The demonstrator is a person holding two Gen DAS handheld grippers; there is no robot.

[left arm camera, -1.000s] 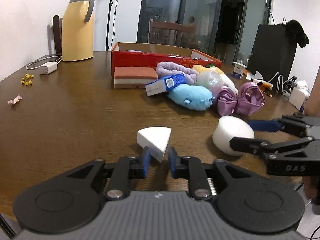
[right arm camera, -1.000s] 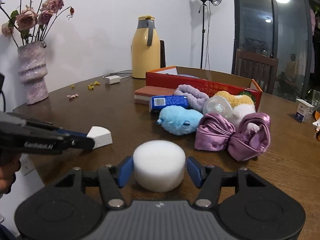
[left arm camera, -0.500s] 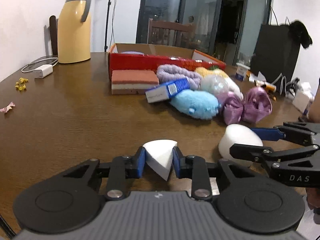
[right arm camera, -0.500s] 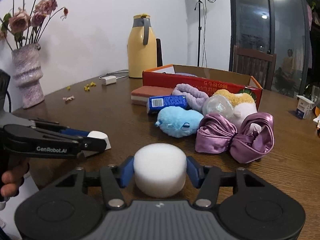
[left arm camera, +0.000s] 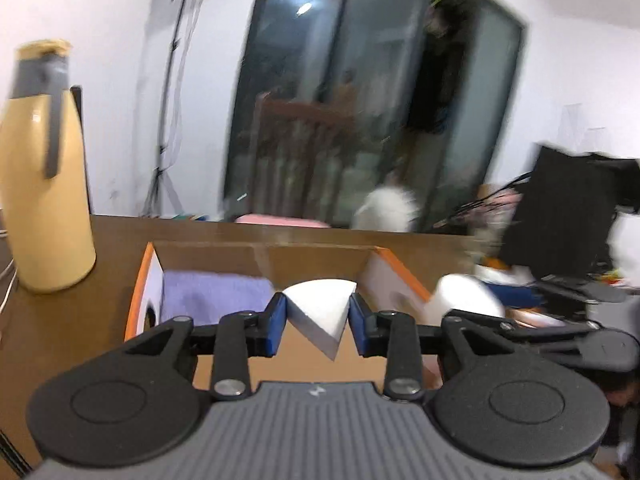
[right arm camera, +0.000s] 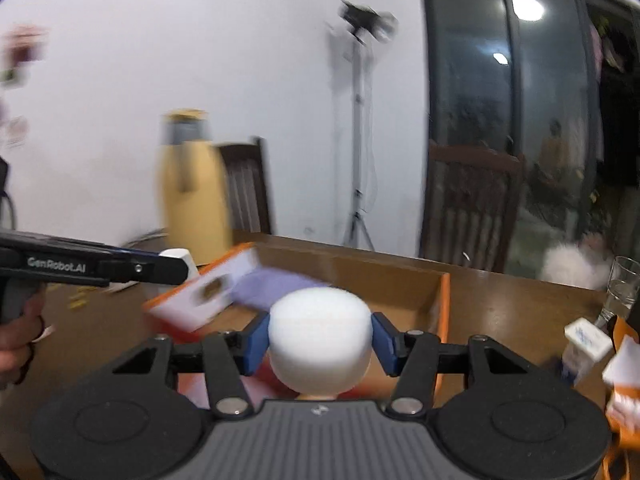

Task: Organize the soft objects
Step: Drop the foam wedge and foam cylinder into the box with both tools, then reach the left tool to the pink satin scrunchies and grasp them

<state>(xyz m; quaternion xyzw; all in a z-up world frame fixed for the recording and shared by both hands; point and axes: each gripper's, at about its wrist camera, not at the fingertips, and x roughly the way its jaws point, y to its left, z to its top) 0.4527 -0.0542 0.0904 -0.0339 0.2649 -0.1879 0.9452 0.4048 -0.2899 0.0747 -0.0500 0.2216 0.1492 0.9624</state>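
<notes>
The left claw [left arm camera: 319, 322] grips a white wedge-shaped sponge [left arm camera: 320, 312] between its blue pads, the wedge's point hanging down. Its jaws have just eased slightly wider, yet the pads press both flat sides of the wedge. It is held in the air above the open cardboard box [left arm camera: 264, 256] with orange edges, which sits on the brown bench [left arm camera: 72, 320]. A purple cloth [left arm camera: 216, 296] lies inside the box at its left end.

The right claw [right arm camera: 319, 346] clamps a round white sponge [right arm camera: 319, 332], which bulges above and below the blue pads. This sponge also hangs over the box, with the purple cloth just beyond it. In the right wrist view the left claw reaches in from the left edge, a hand [right arm camera: 18, 332] on its grip.

A yellow thermos jug [left arm camera: 44, 184] stands on the bench left of the box. Both views are blurred.
</notes>
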